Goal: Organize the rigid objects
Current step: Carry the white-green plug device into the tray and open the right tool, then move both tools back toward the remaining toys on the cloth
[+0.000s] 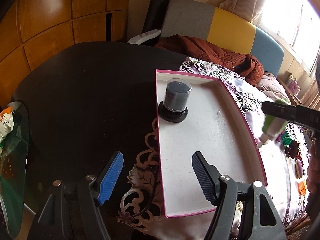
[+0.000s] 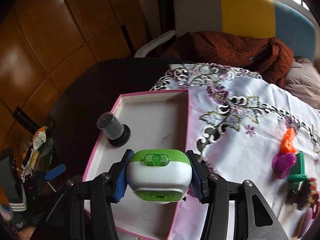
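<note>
Rust quilted jacket [image 1: 220,54] beside grey-yellow-blue headboard [image 1: 230,28]

Inside the pink-rimmed tray [image 1: 243,118], only the capped jar [image 1: 176,102] blocks passage.

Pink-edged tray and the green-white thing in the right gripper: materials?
Tray: looks like cardboard, matte white inside with pink edging; thin, straight folded walls. Could be foam board.
Green-white gadget: likely moulded plastic, smooth semi-gloss with a translucent green window; the right gripper is clamped on it.
</note>
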Demonstrator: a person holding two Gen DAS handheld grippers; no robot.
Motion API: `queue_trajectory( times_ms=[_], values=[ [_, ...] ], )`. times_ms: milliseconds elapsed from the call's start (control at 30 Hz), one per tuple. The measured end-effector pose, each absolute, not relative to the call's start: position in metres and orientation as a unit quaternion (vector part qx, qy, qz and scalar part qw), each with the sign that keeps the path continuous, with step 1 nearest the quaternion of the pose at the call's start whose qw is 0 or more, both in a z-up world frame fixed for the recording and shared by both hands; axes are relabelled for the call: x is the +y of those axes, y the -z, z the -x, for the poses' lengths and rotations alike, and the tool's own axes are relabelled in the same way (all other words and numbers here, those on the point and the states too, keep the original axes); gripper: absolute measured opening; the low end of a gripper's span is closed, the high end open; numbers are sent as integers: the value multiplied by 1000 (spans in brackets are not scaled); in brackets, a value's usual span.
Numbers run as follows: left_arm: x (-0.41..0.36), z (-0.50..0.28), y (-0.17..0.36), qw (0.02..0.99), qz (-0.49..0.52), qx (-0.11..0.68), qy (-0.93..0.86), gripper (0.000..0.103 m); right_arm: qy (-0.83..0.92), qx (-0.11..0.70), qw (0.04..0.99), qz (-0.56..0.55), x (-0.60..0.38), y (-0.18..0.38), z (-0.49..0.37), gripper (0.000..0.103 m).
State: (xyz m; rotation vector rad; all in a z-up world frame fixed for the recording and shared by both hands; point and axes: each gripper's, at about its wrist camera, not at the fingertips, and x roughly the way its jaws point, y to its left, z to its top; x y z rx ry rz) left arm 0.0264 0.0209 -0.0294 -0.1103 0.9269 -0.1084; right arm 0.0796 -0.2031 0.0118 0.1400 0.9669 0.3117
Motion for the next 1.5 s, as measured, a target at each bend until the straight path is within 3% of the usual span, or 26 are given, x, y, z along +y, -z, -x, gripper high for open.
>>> queue_trajectory(
  times_ms=[367,467,867,1500],
  values=[
    [31,-20,34,890,64,449,46,72,-160,505,843,-91,-152,31,-134,57],
    [32,-18,33,892,64,446,44,72,-166,495,848,-87,-151,28,-127,61],
    [22,-8,26,898,53,434,57,72,-134,444,885,-45,-164,15,-82,63],
    [-12,-5,13,901,9,425,81,72,-75,406,908,-73,-234,-2,-41,70]
  ],
)
